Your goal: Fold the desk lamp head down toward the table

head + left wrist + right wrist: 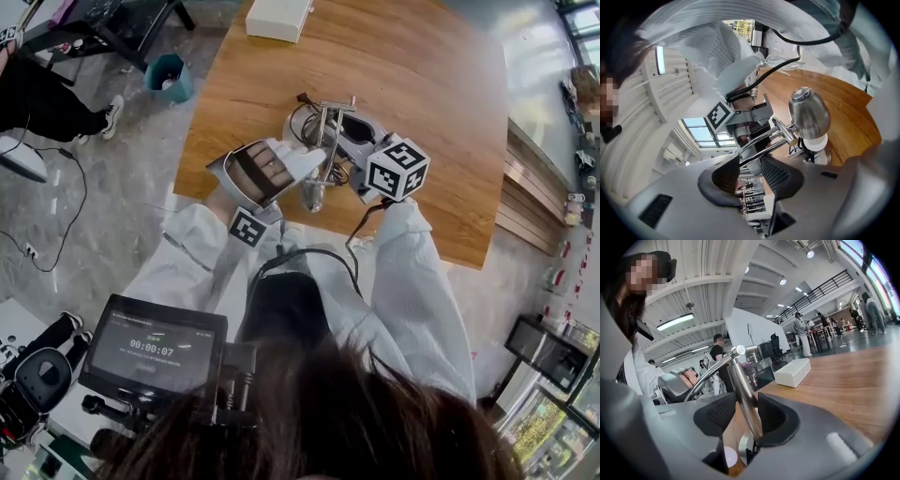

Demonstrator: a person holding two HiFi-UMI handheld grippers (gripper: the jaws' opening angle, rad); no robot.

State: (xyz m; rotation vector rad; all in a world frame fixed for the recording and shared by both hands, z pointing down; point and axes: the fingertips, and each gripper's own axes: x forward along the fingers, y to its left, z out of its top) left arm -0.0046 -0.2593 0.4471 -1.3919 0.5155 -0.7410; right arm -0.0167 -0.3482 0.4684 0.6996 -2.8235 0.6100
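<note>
A chrome desk lamp (323,122) stands near the front edge of the wooden table (422,66). Its bell-shaped head (314,194) hangs mouth-down over that edge. In the left gripper view the head (808,112) with its white rim sits just beyond the jaws. My left gripper (314,161) (751,166) is shut on the lamp's two thin arm rods (761,143), which cross between its pads. My right gripper (339,141) (745,413) is shut on the lamp's upright post (743,390), low down near the base. The lamp's base is mostly hidden by the grippers.
A white box (278,17) (792,372) lies at the table's far edge. The lamp's dark cable (302,117) is coiled by the base. A teal bin (169,77) stands on the floor left of the table. People stand in the room behind.
</note>
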